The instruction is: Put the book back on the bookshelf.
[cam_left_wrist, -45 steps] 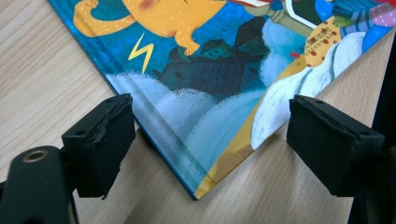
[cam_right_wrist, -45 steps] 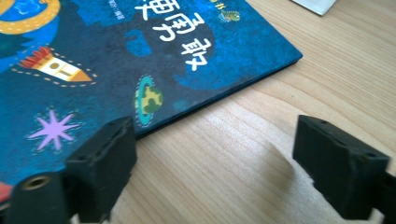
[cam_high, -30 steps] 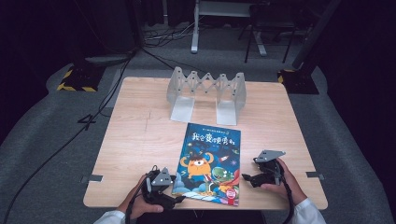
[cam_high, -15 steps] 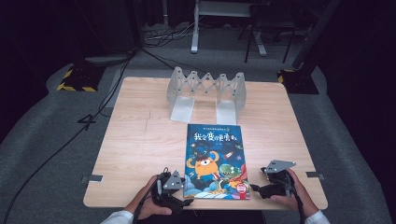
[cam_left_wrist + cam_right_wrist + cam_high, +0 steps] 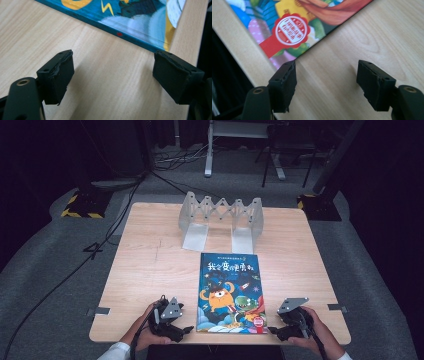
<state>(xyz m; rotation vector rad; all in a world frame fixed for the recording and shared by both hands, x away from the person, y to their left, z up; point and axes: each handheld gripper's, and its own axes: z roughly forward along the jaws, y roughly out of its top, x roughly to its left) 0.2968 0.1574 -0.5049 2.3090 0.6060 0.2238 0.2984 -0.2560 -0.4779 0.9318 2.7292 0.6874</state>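
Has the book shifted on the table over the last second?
Yes. The book has straightened and slid toward the near edge; its far end now sits farther from the grey folding rack.

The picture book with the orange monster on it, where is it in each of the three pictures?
High view: the picture book lies flat at the table's near middle, between the two hands.
Left gripper view: its blue spine edge and bottom corner run across the top, beyond the open tongs.
Right gripper view: its bottom corner sits upper left.
Shared landmark: the book's red seal, large in the right gripper view; every view shows the light wooden table.
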